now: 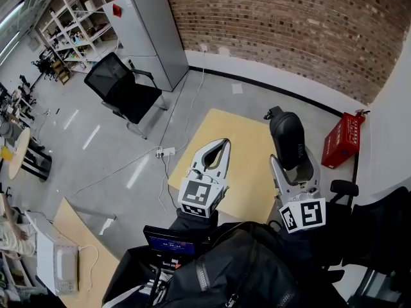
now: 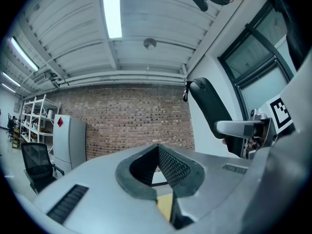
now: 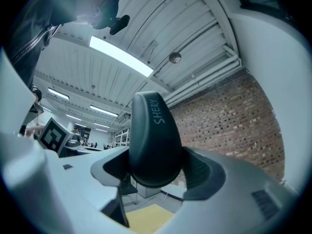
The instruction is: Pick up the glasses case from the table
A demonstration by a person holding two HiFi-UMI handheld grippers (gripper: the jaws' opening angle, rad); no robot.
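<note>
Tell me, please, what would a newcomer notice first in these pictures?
The dark glasses case catches the eye first, clamped in the right tongs and held above the yellow table. Beside it, the left tongs are shut on nothing. A red crate sits on the floor at the right, near the brick wall.

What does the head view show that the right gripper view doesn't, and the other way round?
Only the head view: the red crate and the marker cube on the right gripper. Only the right gripper view: a ceiling light and the SHERY lettering on the glasses case. Both: that case clamped between the right gripper's jaws, the tan table, the brick wall.
</note>
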